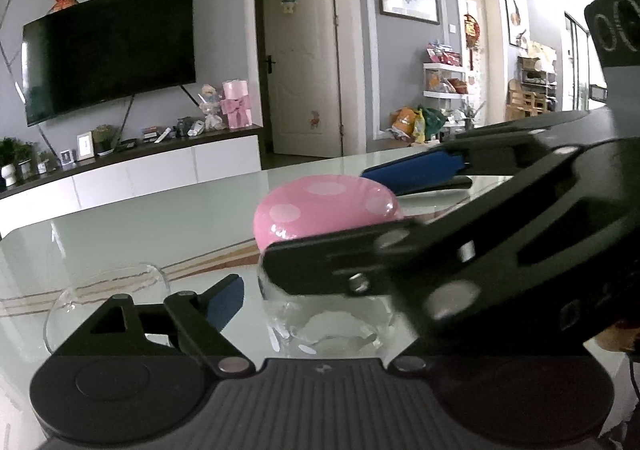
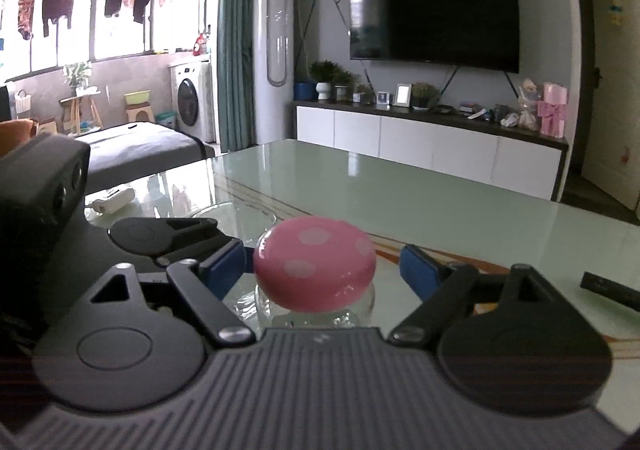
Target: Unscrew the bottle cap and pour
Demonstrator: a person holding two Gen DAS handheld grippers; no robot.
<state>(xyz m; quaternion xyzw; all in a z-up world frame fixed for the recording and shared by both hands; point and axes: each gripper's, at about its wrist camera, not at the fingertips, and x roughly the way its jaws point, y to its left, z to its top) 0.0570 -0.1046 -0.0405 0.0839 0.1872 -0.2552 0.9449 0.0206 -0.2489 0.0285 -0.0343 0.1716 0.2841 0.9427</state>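
Observation:
A clear bottle (image 1: pixel 328 324) with a pink, white-dotted mushroom-shaped cap (image 1: pixel 324 208) stands on the glass table. My left gripper (image 1: pixel 320 306) is around the bottle body; its right finger is hidden behind the right gripper, so its grip is unclear. My right gripper (image 2: pixel 322 268) is open, its blue pads (image 2: pixel 224 266) on either side of the cap (image 2: pixel 314 268), the left pad close to it, the right one apart. The right gripper's arm crosses the left wrist view (image 1: pixel 460 250). A clear glass bowl (image 1: pixel 108 298) sits left of the bottle.
The pale green glass table (image 2: pixel 440 194) stretches ahead. A black flat object (image 2: pixel 610 288) lies at the right. A white remote-like item (image 2: pixel 114 200) lies on a lower surface at the left. A TV and cabinet stand beyond.

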